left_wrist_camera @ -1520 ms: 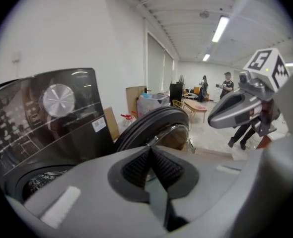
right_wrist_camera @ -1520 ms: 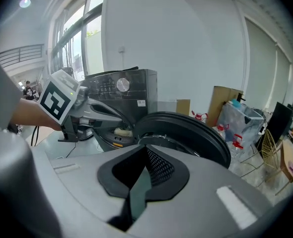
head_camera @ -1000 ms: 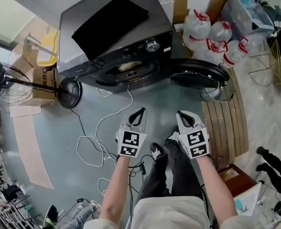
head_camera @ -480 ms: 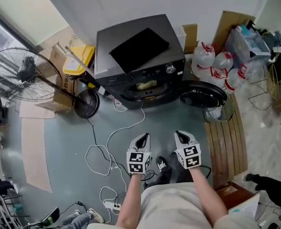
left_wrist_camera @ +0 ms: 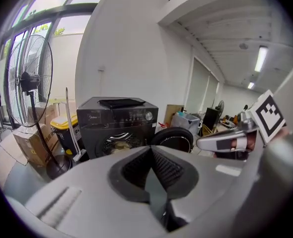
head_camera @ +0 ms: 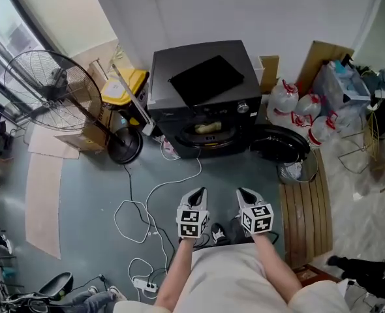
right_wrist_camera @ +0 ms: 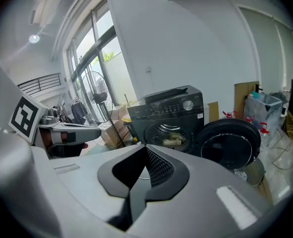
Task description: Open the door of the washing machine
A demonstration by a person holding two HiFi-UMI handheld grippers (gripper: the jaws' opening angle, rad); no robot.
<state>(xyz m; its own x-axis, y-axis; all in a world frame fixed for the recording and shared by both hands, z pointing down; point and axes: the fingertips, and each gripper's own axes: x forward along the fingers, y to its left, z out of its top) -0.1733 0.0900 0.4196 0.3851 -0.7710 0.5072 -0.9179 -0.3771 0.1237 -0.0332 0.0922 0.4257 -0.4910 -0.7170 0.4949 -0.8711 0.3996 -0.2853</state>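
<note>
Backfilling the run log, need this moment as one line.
door: fully open | washing machine: pale item inside | left gripper: jaws shut, empty | right gripper: jaws shut, empty | contact: none

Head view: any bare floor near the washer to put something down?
Two patches: the grey floor between the fan base and the cardboard sheet, and the strip in front of the washing machine, between the white cable and the open door. Crowded: water bottles right of the machine; cable loops lower left.
</note>
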